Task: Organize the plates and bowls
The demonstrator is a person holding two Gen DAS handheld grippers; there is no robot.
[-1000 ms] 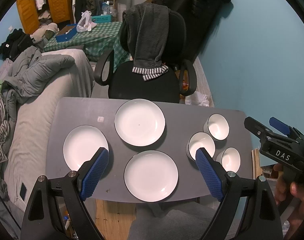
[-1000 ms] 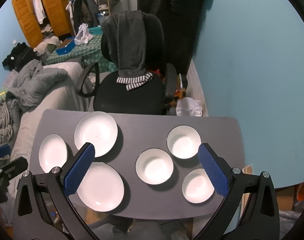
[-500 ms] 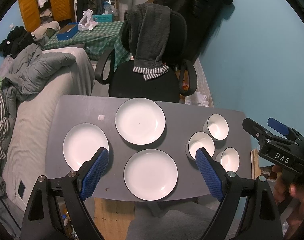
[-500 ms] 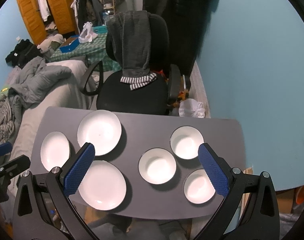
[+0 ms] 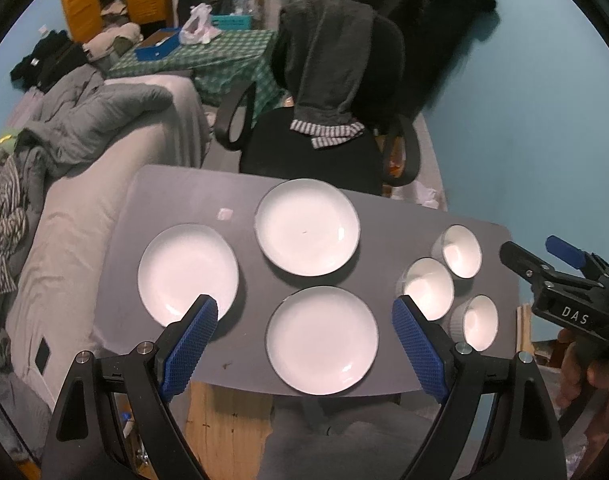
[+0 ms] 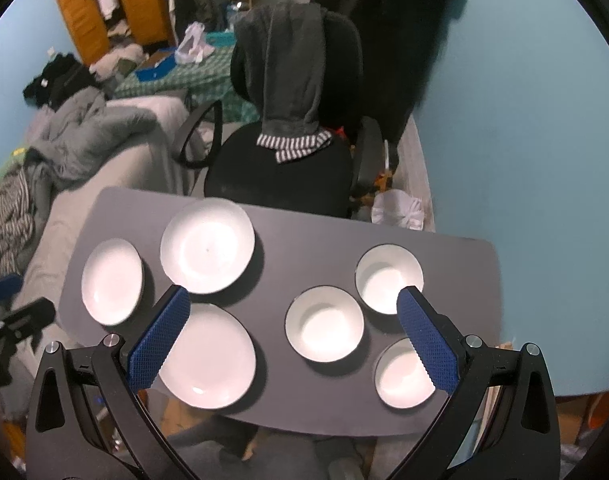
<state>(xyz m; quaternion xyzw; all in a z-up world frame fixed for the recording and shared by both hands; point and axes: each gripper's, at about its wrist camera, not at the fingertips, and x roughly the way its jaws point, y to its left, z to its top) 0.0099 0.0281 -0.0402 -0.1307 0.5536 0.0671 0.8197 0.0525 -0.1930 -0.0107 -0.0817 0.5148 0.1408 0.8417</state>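
— Well, largest first?
— Grey table [image 5: 176,200] across the middle of both frames, black office chair [image 5: 316,160] beyond its upper edge, grey garment [image 5: 324,68] draped over the backrest.
— And the crockery?
— Three white plates [image 5: 307,226] on the left half of the tabletop: one upper centre, one far left [image 5: 187,272], one lower centre [image 5: 322,339]. All apart, none stacked. Three white bowls [image 6: 324,323] clustered right of centre, close together, upright.
— Grippers?
— Left gripper [image 5: 304,344] low in its frame, blue pads [image 5: 188,344] spread wide, nothing between them, above the near plate. Right gripper [image 6: 293,338] likewise released and empty, above the bowls; seen also at the right edge of the left view, a hand [image 5: 592,376] beneath it.
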